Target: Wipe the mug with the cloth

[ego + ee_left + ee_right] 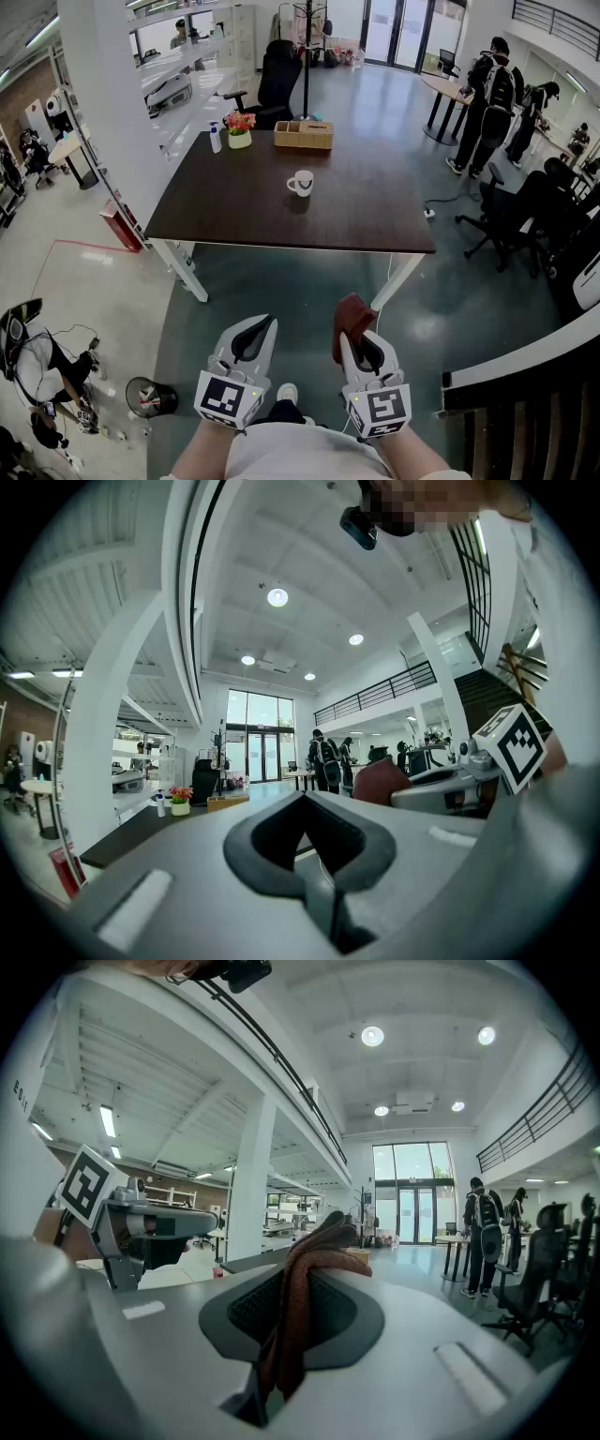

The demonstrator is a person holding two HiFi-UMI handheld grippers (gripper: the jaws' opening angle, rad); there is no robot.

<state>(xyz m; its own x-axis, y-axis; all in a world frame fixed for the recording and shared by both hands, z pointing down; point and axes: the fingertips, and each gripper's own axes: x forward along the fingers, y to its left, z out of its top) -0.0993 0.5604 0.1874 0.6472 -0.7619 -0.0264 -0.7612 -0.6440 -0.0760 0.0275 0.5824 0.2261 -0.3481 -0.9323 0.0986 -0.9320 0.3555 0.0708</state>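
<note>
On the dark surface [234, 211] well ahead of you, the white mug [301, 182] stands upright near the middle, apart from the wicker tray [303, 135] and flower pot [239, 132] behind it. Low by your body, your right gripper [357, 340] has its jaws clenched on the rust-brown cloth [352, 314]. Beside it, your left gripper [263, 330] is closed on nothing.
</note>
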